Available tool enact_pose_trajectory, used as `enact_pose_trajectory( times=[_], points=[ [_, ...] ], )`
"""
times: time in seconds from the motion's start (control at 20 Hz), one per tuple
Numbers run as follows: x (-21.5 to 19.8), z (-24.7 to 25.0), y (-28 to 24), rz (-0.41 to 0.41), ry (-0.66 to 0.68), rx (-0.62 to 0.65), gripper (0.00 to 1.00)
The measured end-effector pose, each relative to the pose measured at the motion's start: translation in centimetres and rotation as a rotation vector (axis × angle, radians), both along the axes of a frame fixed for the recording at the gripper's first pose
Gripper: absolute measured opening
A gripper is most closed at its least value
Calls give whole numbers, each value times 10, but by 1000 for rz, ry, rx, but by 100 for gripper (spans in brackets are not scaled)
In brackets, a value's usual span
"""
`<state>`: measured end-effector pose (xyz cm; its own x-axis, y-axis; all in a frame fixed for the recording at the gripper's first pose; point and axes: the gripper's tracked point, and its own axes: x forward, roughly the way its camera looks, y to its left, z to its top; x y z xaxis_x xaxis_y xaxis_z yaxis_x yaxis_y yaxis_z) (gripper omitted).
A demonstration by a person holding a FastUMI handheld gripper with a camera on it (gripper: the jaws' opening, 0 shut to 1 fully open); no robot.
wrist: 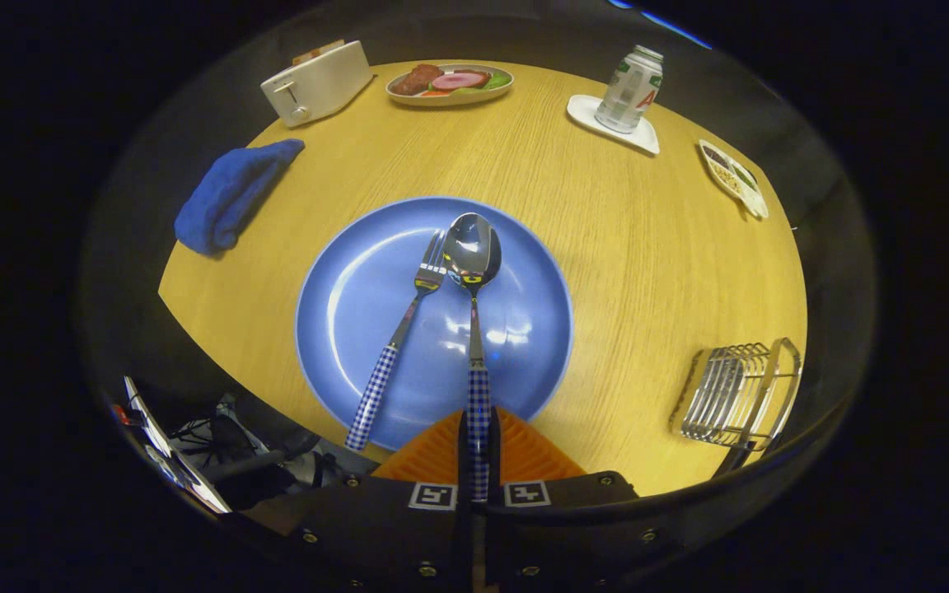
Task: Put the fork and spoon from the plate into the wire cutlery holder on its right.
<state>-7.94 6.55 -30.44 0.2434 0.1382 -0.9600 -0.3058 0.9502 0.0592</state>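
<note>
Spoon handle end swallowed by the gripper (479, 449)

The spoon (473, 272) handle's tail is hidden between the closed fingers. The wire cutlery holder (736, 394) sits warped at the view's rim, its far side hard to read. Clutter below the table (647, 263) edge is too dark to identify.

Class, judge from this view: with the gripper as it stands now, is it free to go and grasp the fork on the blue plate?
Probably not yet. The gripper has its jaws shut on the spoon handle, so it is occupied; the fork lies just beside it, uncovered on the blue plate.
</note>
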Motion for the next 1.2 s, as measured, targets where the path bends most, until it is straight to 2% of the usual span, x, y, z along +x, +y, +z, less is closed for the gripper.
enact_pose_trajectory(
  times=[0.15,0.3,0.7,1.2],
  points=[
    [-3,17,-25,3,-7,-9,7],
    [-4,30,-41,-36,-14,23,7],
    [-17,62,-105,-112,-35,3,7],
    [-47,76,-197,-80,86,-111,7]
  ],
)
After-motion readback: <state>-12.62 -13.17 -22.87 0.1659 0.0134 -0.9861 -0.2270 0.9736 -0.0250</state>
